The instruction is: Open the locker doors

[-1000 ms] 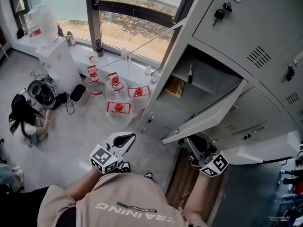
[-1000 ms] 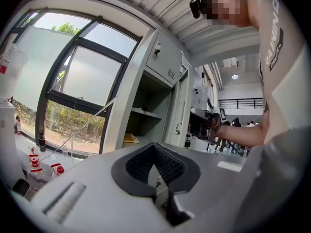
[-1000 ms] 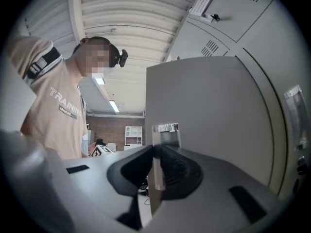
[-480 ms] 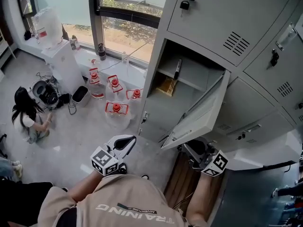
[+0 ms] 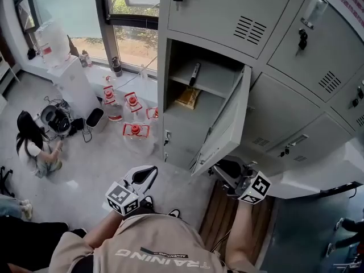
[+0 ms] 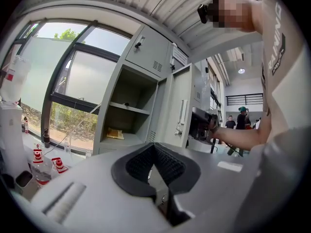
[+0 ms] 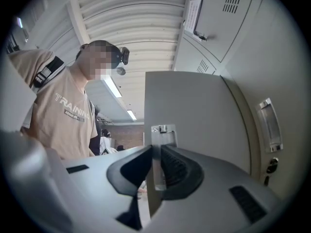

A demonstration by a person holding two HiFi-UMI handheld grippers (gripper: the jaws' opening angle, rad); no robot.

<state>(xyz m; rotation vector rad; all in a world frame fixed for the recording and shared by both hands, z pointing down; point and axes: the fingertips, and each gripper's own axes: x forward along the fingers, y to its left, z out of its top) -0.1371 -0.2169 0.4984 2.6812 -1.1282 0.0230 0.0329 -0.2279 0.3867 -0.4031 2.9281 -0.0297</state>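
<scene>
one person (image 5: 33, 147) sits on the floor at far left, with four red-capped water jugs (image 5: 135, 131) next along under the window. the left gripper (image 5: 147, 173) hangs free, jaws pressed together on nothing. right of it, one locker door (image 5: 224, 124) stands open, its free edge pinched tight in the right gripper (image 5: 223, 170).

The person's forearms reach forward from the torso. The left gripper (image 5: 149, 171) is held out roughly level, its fingers (image 6: 170, 161) closed tip to tip with nothing between them. The right gripper (image 5: 220, 171) tilts slightly upward, its fingers (image 7: 179, 168) clamped on the edge of the locker door (image 7: 194, 106).
</scene>
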